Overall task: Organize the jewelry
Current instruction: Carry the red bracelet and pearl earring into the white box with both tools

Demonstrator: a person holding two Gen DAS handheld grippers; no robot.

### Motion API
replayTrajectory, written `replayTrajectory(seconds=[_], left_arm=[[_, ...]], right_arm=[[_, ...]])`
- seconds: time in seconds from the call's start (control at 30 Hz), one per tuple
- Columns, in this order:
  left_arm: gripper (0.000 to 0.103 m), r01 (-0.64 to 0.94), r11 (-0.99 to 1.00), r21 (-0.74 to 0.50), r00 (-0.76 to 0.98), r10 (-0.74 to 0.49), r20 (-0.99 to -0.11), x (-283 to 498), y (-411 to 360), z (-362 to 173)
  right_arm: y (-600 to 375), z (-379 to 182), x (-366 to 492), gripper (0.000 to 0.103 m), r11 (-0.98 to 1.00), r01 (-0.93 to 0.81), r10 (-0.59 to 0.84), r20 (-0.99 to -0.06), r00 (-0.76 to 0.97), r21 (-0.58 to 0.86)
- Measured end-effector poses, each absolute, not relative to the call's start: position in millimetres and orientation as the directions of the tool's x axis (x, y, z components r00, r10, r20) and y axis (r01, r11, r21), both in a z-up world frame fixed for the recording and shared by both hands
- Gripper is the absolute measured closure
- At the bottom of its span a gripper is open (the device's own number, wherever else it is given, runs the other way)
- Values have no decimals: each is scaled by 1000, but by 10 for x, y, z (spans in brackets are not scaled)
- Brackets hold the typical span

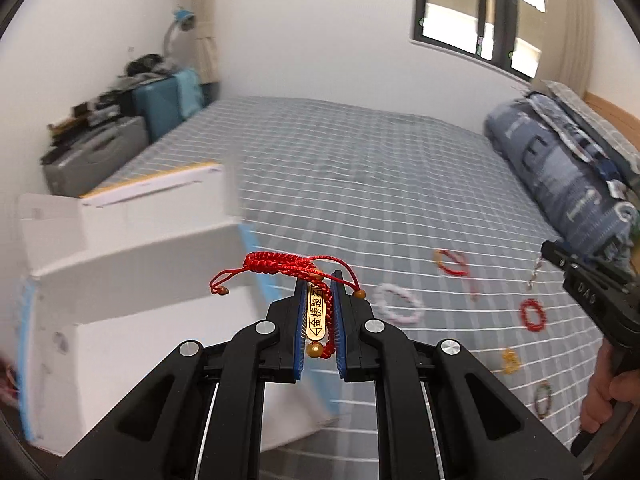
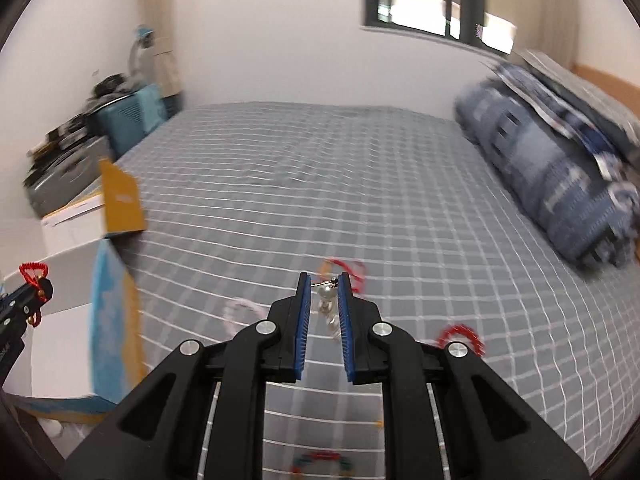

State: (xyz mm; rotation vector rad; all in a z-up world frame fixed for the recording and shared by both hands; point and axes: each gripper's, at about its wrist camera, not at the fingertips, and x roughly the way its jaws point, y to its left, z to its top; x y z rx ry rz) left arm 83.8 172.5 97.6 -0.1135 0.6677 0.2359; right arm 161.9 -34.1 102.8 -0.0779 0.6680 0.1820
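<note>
My L gripper [image 1: 320, 276] is clamped on a red braided cord bracelet [image 1: 288, 264] w/ a gold engraved plate [image 1: 316, 316] and gold beads. The plate sits upright between the blue pads [image 1: 298, 320], and the cord loops out over the tips to the left. It's held in the air just beside a white open box [image 1: 132, 280] w/ light-blue edges that sits on the bed's left side.

My R gripper [image 2: 322, 280] is pinched on a small silver pearl earring [image 2: 326, 294]. The pin is caught near the fingertips and the pearls dangle down between the pads; it's off the sheet. From the L cam the same earring hangs from the R gripper tip at far right, w/ my hand [image 1: 604, 392] on the handle below.

Loose on the grey grid bedsheet [image 1: 360, 168]: white bead bracelet [image 1: 398, 304] just right of the L tips, red-and-orange bracelet [image 1: 450, 262] beyond it, red bead bracelet [image 1: 533, 315] further right, small gold piece [image 1: 510, 361] below that, multicolor bead bracelet [image 1: 543, 399] nearest the edge. All apart from each other.

Rolled blue patterned quilt [image 1: 560, 176] lies along the bed's right side. Blue suitcase [image 1: 160, 108] and grey case [image 1: 96, 152] stand beside the bed, far left, w/ clutter on top. Window [image 1: 480, 12] in the back wall. R cam is motion-blurred.
</note>
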Motion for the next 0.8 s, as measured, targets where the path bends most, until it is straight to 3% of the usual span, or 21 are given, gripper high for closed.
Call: replayTrajectory(seconds=[0.43, 0.8], left_arm=[[92, -500, 866, -6, 636, 363, -681, 121, 3085, 981], [92, -596, 802, -25, 488, 337, -805, -54, 3837, 419]], right_arm=[[1547, 1278, 1109, 90, 868, -496, 383, -610, 694, -20], [2580, 719, 938, 90, 795, -605, 378, -742, 553, -47]])
